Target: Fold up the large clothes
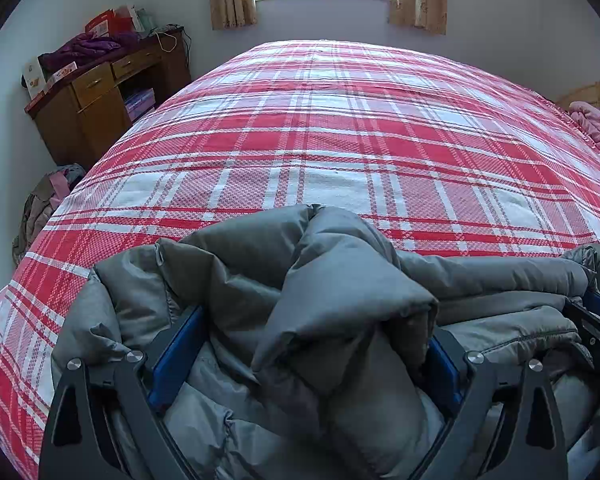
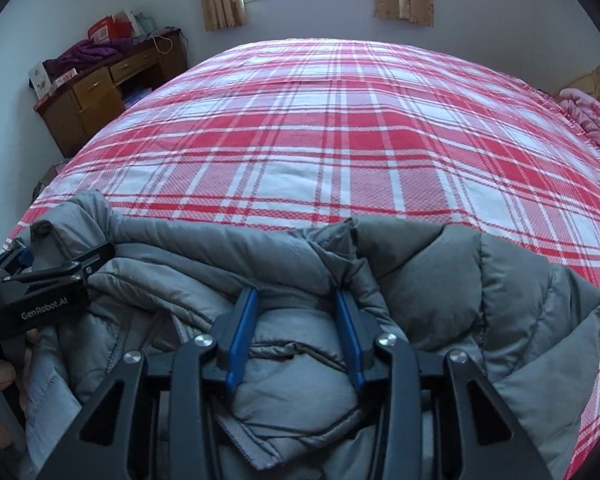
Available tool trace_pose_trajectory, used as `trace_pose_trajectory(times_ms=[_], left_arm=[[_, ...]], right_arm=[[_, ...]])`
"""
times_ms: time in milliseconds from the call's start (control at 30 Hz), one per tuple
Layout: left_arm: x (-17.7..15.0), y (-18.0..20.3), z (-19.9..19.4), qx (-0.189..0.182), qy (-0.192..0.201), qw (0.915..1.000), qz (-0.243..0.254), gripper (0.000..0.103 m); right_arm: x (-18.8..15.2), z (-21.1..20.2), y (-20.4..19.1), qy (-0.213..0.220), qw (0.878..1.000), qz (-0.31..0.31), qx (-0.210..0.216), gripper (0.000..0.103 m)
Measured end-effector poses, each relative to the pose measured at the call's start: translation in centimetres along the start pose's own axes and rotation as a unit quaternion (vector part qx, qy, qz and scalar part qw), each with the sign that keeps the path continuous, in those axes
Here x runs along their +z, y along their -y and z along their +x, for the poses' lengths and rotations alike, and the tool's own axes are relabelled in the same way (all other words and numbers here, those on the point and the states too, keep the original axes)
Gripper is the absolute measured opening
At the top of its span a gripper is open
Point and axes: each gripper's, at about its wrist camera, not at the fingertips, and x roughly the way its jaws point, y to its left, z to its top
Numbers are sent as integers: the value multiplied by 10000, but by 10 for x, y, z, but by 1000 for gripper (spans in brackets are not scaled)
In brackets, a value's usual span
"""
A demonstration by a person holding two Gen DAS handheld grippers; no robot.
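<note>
The grey quilted down jacket [image 1: 340, 300] lies bunched on the near edge of the red and white checked bed cover [image 1: 320, 128]. Both the left gripper [image 1: 304, 352] and the right gripper [image 2: 296, 320] clamp thick folds of it between their 2 blue pads.

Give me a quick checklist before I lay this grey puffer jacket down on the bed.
1. Left gripper has grey quilted puffer jacket bunched between its blue pads: ok.
2. Right gripper closed on jacket fabric: ok.
3. Red-and-white plaid bedspread ahead bare for laying out: ok.
4. Jacket flat and smooth: not ok, it is crumpled.
5. Pink blanket at the bed's right edge apart from jacket: ok.
6. Sleeves' position: cannot tell.
</note>
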Motion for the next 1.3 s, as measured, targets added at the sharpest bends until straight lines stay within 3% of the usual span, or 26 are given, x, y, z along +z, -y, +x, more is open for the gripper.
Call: trace_pose_trajectory(times_ms=[467, 567, 633, 667, 700, 733, 867, 1033, 1167, 1300], left_arm=[[2, 2, 0, 93, -56, 9999, 98, 99], [13, -9, -27, 84, -106, 9999, 87, 98], [13, -18, -66, -140, 210, 9996, 112, 98], [7, -25, -89, -240, 332, 9990, 182, 98], [-3, -31, -109, -268, 343, 9987, 280, 98], [-13, -36, -122, -271, 336, 9985, 333, 98], [-87, -58, -170, -196, 245, 9981, 531, 98], [-180, -77, -204, 220, 179, 9969, 728, 98], [-226, -89, -220, 310, 51, 9975, 626, 98], [-253, -94, -226, 318, -138, 9983, 458, 98]], right_arm=[[1, 3, -1, -90, 10000, -6, -36, 42], [4, 1, -4, -155, 9997, -152, -102, 43], [6, -15, -5, -236, 9990, -348, -138, 49], [4, -31, -4, -173, 9989, -394, -181, 63], [1, -48, -3, -40, 9988, -445, -183, 77], [-5, -71, 1, 154, 9983, -528, -211, 80], [-46, -128, 24, 188, 9987, -415, -234, 80], [-135, -176, 49, -18, 9999, -19, -112, 80], [-189, -198, 57, -91, 9996, 190, -193, 80], [-225, -217, 62, -133, 9986, 443, -244, 80]])
